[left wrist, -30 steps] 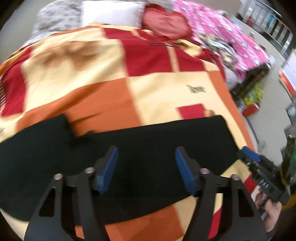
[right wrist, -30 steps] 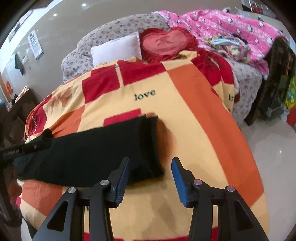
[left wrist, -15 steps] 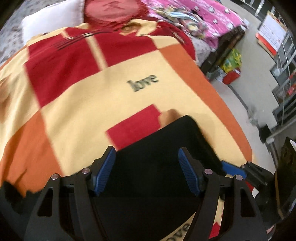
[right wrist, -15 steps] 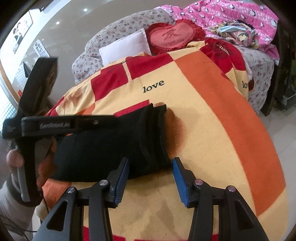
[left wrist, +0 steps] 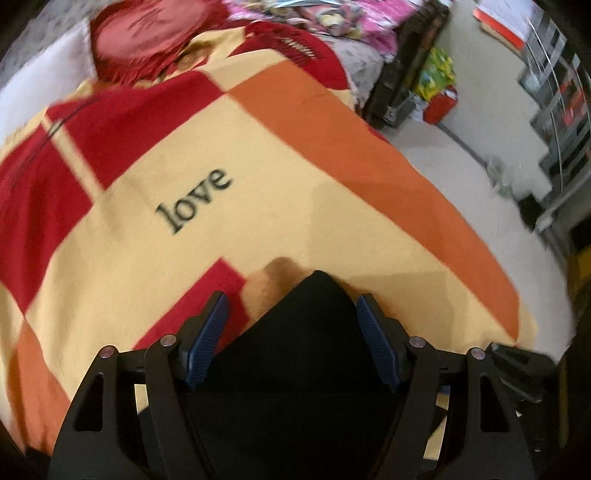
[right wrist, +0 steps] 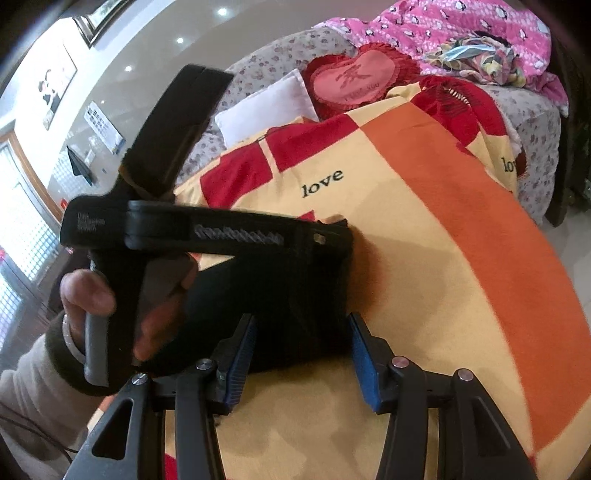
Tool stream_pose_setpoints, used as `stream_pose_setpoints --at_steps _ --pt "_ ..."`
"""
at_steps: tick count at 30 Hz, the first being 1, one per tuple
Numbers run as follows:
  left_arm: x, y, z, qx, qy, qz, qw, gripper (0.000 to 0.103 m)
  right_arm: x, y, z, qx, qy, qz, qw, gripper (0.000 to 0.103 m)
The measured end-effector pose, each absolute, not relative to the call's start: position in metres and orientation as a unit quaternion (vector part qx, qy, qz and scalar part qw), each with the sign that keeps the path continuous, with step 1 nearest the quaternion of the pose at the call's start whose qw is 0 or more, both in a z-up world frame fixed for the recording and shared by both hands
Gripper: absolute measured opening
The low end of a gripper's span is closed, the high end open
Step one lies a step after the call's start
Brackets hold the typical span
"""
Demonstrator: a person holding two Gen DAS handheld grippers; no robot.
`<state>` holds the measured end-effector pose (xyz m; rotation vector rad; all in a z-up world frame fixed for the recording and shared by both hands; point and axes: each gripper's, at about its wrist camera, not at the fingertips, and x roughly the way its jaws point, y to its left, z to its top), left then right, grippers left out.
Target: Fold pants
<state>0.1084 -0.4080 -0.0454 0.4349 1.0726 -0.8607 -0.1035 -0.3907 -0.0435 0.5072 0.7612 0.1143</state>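
Observation:
The black pants (left wrist: 303,354) lie flat on a checked red, orange and yellow blanket (left wrist: 258,206). In the left wrist view my left gripper (left wrist: 291,332) is open and hangs over the pants' right end, whose far corner shows between the blue pads. In the right wrist view my right gripper (right wrist: 303,354) is open, astride the near right corner of the pants (right wrist: 295,314). The left gripper's black body (right wrist: 207,232) and the hand holding it cover the pants' left part there.
The blanket covers a bed with a white pillow (right wrist: 266,110), a red heart cushion (right wrist: 354,81) and a pink quilt (right wrist: 461,33) at the back. The bed's right edge drops to a pale floor (left wrist: 480,177) with shelves and clutter.
My left gripper has swung right along the pants to their right end, coming close beside the right gripper. The right gripper has edged closer to the pants' corner. Both stay open.

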Motion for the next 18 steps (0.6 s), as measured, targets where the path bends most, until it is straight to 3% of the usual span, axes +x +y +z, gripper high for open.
stream_pose_setpoints --at_steps 1,2,3,4,5,8,18 --pt "0.106 -0.412 -0.047 0.208 0.48 -0.397 0.754 0.068 -0.102 -0.39 -0.044 0.245 0.368 0.058 0.895 0.048" --pt "0.105 -0.414 -0.047 0.213 0.472 -0.4 0.756 0.058 -0.099 -0.388 -0.044 0.246 0.369 0.058 0.895 0.046" --pt "0.104 -0.415 -0.046 0.21 0.467 -0.405 0.757 0.045 -0.095 -0.385 -0.045 0.249 0.372 0.062 0.892 0.036" --pt "0.106 -0.413 -0.046 0.202 0.47 -0.41 0.755 0.038 -0.092 -0.384 -0.047 0.254 0.374 0.067 0.89 0.026" --pt "0.108 -0.412 -0.045 0.19 0.477 -0.417 0.75 0.029 -0.087 -0.382 -0.05 0.261 0.376 0.074 0.886 0.022" --pt "0.119 -0.399 -0.042 0.151 0.502 -0.421 0.74 0.017 -0.081 -0.373 -0.044 0.253 0.368 0.075 0.892 0.017" --pt "0.127 -0.258 0.039 0.036 0.475 -0.383 0.791 0.016 -0.068 -0.287 0.017 0.164 0.34 0.173 0.909 0.015"
